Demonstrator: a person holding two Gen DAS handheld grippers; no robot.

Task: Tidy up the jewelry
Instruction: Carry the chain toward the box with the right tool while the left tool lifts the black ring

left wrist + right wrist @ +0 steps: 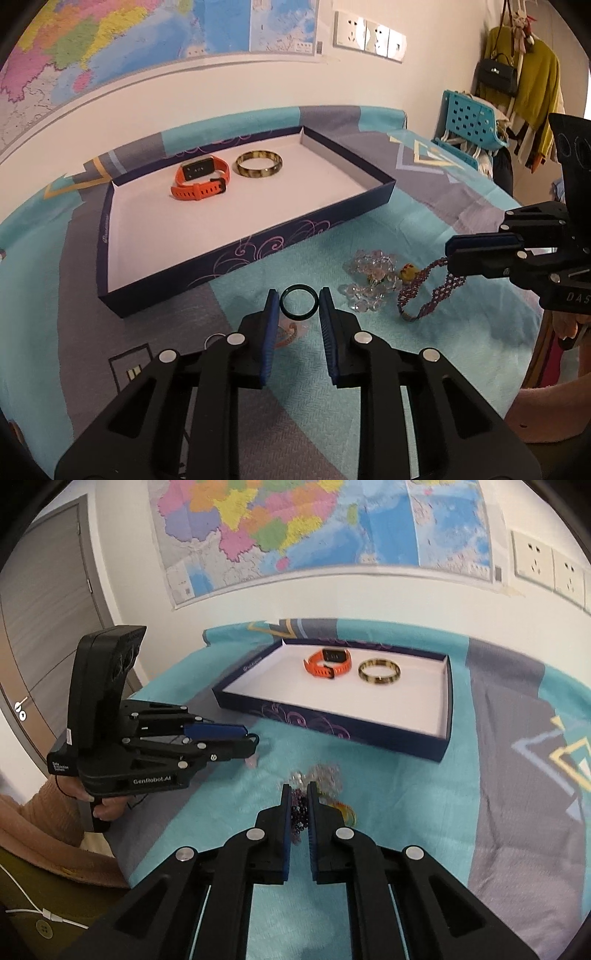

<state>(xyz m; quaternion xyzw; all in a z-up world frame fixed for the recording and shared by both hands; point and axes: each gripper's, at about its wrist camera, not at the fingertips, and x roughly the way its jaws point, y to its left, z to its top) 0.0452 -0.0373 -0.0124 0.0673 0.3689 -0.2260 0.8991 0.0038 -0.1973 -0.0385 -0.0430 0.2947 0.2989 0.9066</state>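
Box [122, 236] holding orange watch [201, 179] and amber bangle [259, 164], left gripper [298, 304] clamping dark ring [298, 302], right gripper [298, 805] pinching purple bead bracelet [299, 812]

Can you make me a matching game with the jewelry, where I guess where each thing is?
Things:
1. orange watch
2. dark green ring
3. purple beaded bracelet
4. clear crystal beads

Places:
A. lying loose on the cloth
B. in the box
C. held by the right gripper
D. held by the left gripper

Pairs: 1-B, 2-D, 3-C, 4-A
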